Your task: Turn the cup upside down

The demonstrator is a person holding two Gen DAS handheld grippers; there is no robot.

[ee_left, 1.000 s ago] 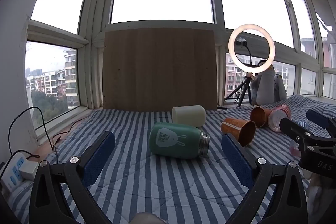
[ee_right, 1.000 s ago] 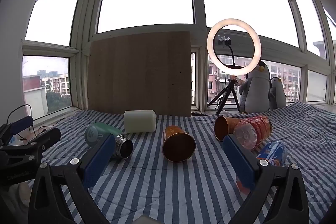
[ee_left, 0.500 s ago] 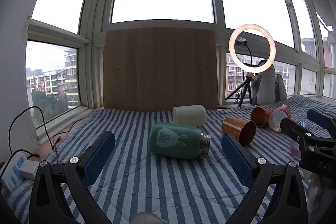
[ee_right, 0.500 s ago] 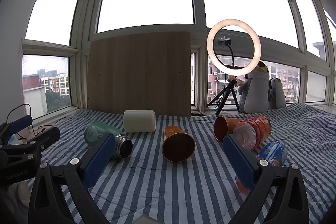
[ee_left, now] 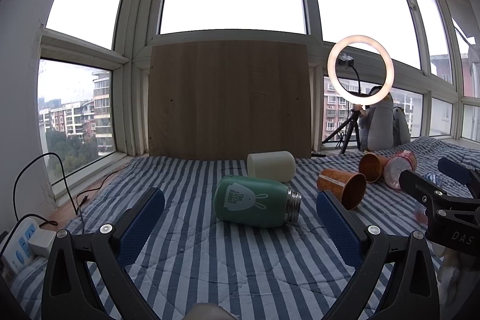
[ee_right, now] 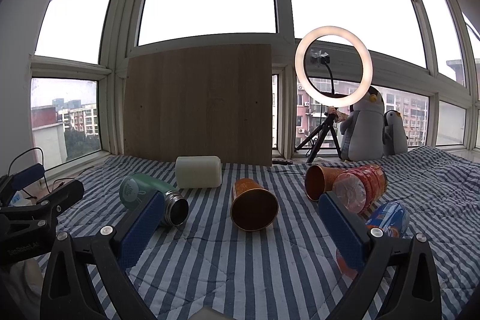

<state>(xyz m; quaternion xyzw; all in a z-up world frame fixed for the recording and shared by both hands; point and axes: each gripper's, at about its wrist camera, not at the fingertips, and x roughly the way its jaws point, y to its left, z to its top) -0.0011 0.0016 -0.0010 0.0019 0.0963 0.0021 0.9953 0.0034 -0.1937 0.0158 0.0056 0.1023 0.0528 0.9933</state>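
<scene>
An orange paper cup (ee_right: 254, 207) lies on its side on the striped blanket, mouth toward me; it also shows in the left wrist view (ee_left: 342, 188). A second orange cup (ee_right: 318, 181) lies on its side further right. A green flask (ee_left: 256, 201) lies on its side, also in the right wrist view (ee_right: 151, 195). My left gripper (ee_left: 240, 225) is open and empty, just short of the flask. My right gripper (ee_right: 240, 230) is open and empty, just short of the near orange cup.
A cream cup (ee_right: 198, 171) lies behind the flask. A clear red-labelled bottle (ee_right: 360, 188) and a blue-orange bottle (ee_right: 387, 219) lie at the right. A wooden board (ee_right: 198, 104), ring light (ee_right: 333, 62) and plush penguins (ee_right: 363, 128) stand at the back. A power strip (ee_left: 21, 245) lies far left.
Almost nothing has changed. Both grippers stay open and hold their place, with only a slight drift of the view.
</scene>
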